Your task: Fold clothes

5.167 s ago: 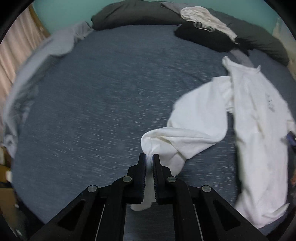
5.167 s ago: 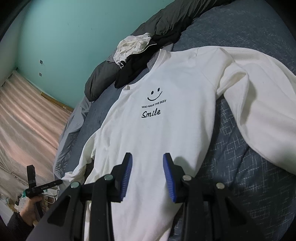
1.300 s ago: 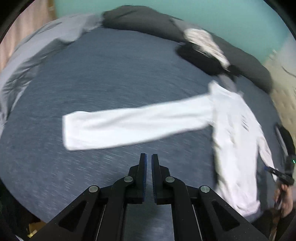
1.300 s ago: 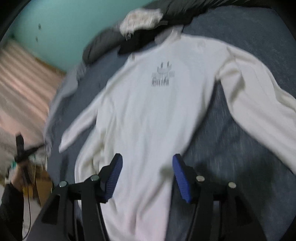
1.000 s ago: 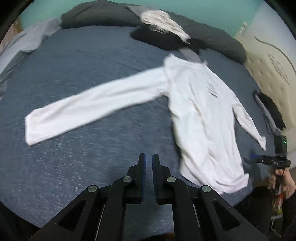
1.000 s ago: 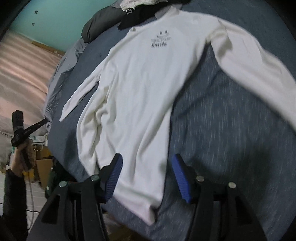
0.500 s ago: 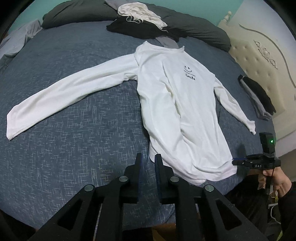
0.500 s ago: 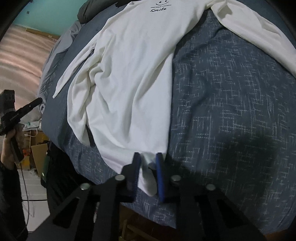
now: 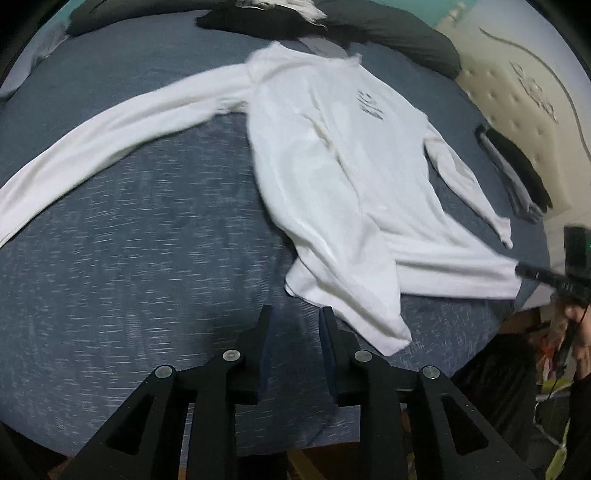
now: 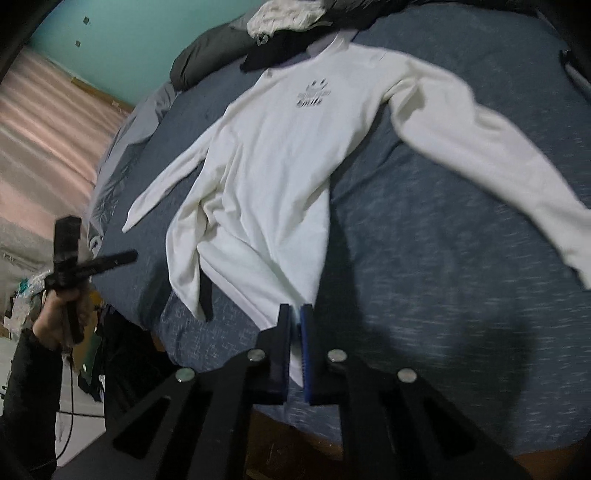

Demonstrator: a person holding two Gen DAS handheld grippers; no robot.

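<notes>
A white long-sleeved shirt [image 9: 332, 158] with a dark chest print lies face up on the blue bedspread [image 9: 129, 258], both sleeves spread out. My left gripper [image 9: 295, 314] hovers just short of the near hem corner [image 9: 295, 290]. Its jaws are opening and nothing is between them. My right gripper [image 10: 295, 314] is shut on the other hem corner of the shirt [image 10: 266, 177], which is pulled taut. In the left wrist view the right gripper [image 9: 519, 270] shows at the right edge, at the end of the stretched hem. A hand holds the left gripper [image 10: 129, 255] beside the bed.
Dark pillows [image 9: 406, 33] and a heap of black and white clothes [image 10: 280, 22] lie at the head of the bed. Folded dark garments [image 9: 517, 173] rest by the beige headboard [image 9: 535, 92]. The bed's near edge [image 10: 369, 435] runs just under both grippers.
My right gripper has shut on the hem corner and drawn it up and outward. My left gripper has come down toward the other hem corner, and its jaws have parted.
</notes>
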